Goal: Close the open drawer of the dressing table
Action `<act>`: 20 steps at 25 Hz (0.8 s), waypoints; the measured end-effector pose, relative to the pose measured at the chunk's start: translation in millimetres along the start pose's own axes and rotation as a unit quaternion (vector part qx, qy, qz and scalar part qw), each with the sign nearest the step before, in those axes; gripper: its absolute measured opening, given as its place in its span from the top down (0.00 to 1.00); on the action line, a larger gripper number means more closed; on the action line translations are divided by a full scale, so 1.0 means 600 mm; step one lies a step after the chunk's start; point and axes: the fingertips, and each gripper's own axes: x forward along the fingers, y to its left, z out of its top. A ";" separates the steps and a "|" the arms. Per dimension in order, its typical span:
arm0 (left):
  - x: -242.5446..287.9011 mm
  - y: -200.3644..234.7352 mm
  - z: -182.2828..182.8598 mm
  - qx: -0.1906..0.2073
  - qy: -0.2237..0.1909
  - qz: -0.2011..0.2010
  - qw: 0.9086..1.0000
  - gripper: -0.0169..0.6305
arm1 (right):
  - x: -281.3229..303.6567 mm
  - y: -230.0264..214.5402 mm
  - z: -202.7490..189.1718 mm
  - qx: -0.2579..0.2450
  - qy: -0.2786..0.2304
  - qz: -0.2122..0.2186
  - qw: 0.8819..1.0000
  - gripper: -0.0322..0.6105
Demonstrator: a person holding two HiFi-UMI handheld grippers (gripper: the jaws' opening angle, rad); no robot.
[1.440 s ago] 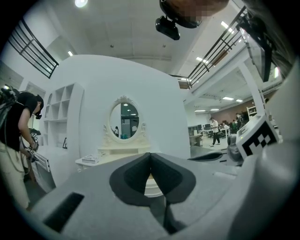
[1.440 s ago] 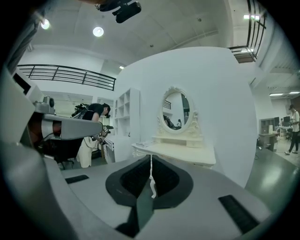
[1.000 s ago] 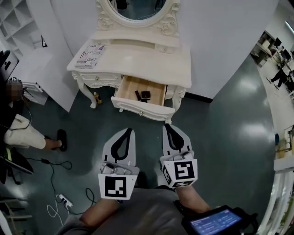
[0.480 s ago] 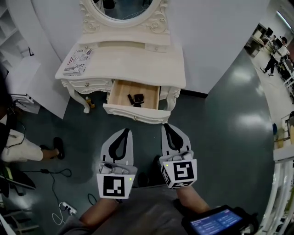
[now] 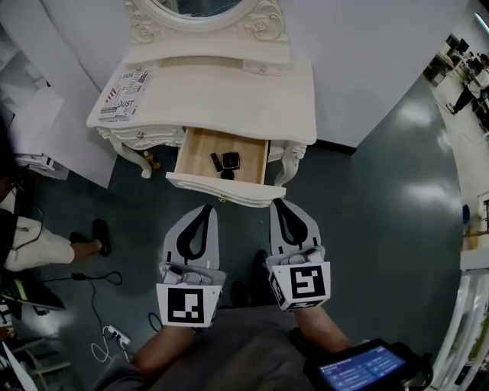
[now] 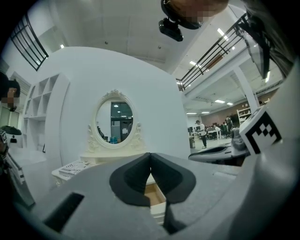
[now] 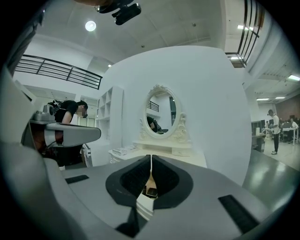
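In the head view the dressing table (image 5: 229,99) stands at 12 o'clock, against a plain white wall. It is cream-white, with a smooth flat top, a carved wavy edge and curved legs. At its back an oval mirror (image 5: 206,8) sits in a frame with carved flowers. A printed booklet (image 5: 122,95) lies flat on the top at the 9 o'clock end. The drawer (image 5: 221,164) is under the middle of the top and is pulled out toward 6 o'clock. Its inside is pale bare wood in a rectangular shape. Its white front panel has a scalloped lower edge and a small round knob (image 5: 222,198). The long axis of this panel runs about from 9 to 3 o'clock, a little lower at the 3 o'clock end, and the open mouth of the drawer faces up. Some dark small things (image 5: 226,162) lie on the wood floor of the drawer, one of them square like a watch face. The floor (image 5: 382,191) is dark green and glossy, with light reflections. The left gripper (image 5: 205,208) and the right gripper (image 5: 276,202) are light grey, matte shells with black inner pads, and both point toward 12 o'clock. Their tips are just beside the drawer front; whether they touch it I cannot tell. In the left gripper view the left gripper (image 6: 150,154) has its jaws pressed together with nothing between them. In the right gripper view the right gripper (image 7: 151,157) is clenched in the same way, also empty.
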 end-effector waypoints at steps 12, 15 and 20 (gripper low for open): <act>0.088 0.017 0.052 0.020 -0.025 0.056 0.998 0.95 | 0.095 -0.067 0.047 -0.002 -0.028 0.056 0.998 0.93; 0.098 0.025 0.055 0.028 -0.023 0.076 0.996 0.95 | 0.114 -0.073 0.061 -0.010 -0.038 0.074 0.996 0.93; 0.110 0.039 0.053 0.028 -0.017 0.094 0.995 0.95 | 0.137 -0.072 0.067 -0.015 -0.040 0.097 0.994 0.93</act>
